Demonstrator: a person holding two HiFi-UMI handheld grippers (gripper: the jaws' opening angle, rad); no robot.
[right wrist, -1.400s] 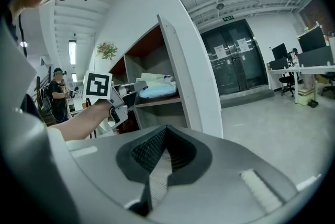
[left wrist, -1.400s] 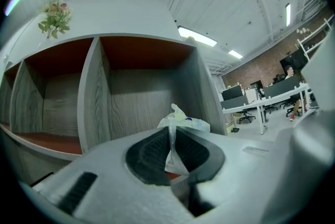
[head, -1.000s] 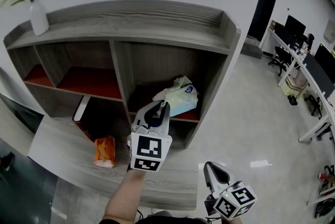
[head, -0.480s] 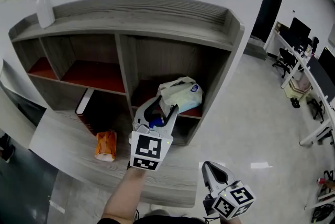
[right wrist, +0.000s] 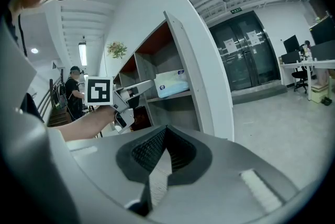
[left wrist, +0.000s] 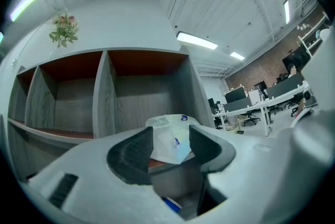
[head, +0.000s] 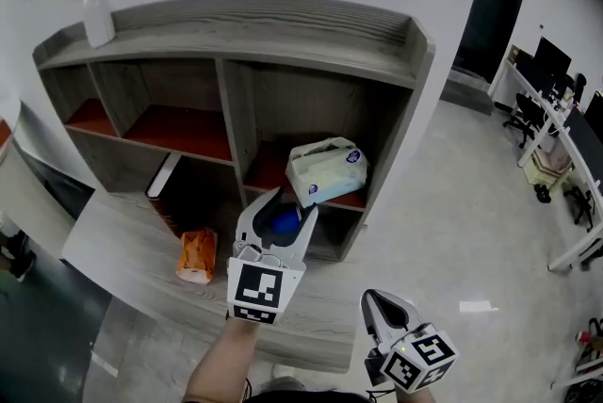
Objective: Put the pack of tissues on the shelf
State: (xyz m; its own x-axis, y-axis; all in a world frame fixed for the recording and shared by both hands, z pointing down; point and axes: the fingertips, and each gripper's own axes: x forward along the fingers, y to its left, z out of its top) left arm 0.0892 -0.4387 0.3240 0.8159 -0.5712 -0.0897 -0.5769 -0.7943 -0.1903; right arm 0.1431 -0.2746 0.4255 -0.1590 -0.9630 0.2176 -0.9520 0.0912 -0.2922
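Pack of tissues (head: 327, 169): sat on the red board in the right-hand compartment of the shelf (head: 236, 23), close to the front edge and a bit skewed. Nothing was touching it.
Left gripper (head: 285, 213): jaws were spreading, pretty much wide already. In its own view the pack showed up in the gap between the two pads, but it was further back on the board, so the pads weren't pressing on it. The gripper hung just in front of and slightly below that compartment.
Right gripper (head: 381, 307): low down at the person's right side, well away from the shelf, jaws pinched together with nothing in them.
Orange packet (head: 196, 257): lay on the wooden ledge in front of the lower left compartment, left of the left gripper.
Blue thing (head: 283, 223): sat low behind the left gripper's jaws; honestly couldn't tell what it was.
Vase of flowers (head: 94, 13): stood on top of the shelf at the left end.
Office desks (head: 556, 114): off to the far right, with chairs.
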